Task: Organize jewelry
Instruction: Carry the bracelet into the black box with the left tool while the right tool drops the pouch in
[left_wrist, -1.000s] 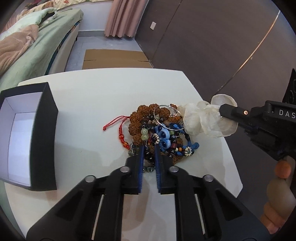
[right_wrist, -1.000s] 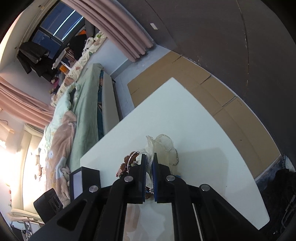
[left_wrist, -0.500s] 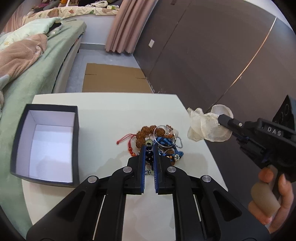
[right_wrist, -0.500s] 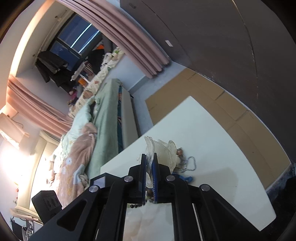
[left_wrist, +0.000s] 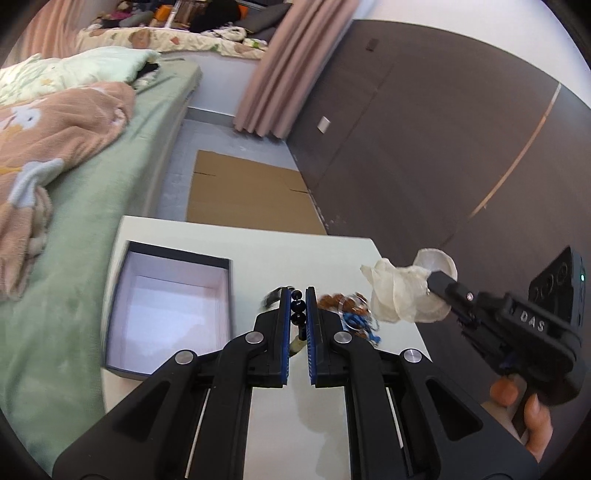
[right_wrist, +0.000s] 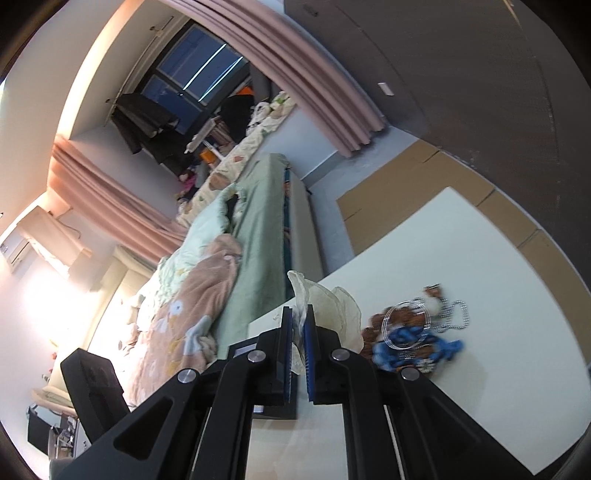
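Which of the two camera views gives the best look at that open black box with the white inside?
The left wrist view. There the box lies open on the white table, with its whole white interior and dark rim visible. The right wrist view shows only slivers of it behind the right gripper, whose jaws and sheer pouch cover most of it.

left hand-held gripper (left_wrist: 297, 295): jaws clamped on a dark bead string (left_wrist: 297, 305), pointing forward and down, raised off the surface
right hand-held gripper (right_wrist: 298, 314): jaws pinched on a sheer white pouch (right_wrist: 332, 306), tilted down, held in the air
right hand (left_wrist: 532, 413): fingers wrapped round the gripper's handle, low at right in the left wrist view
left hand: out of view
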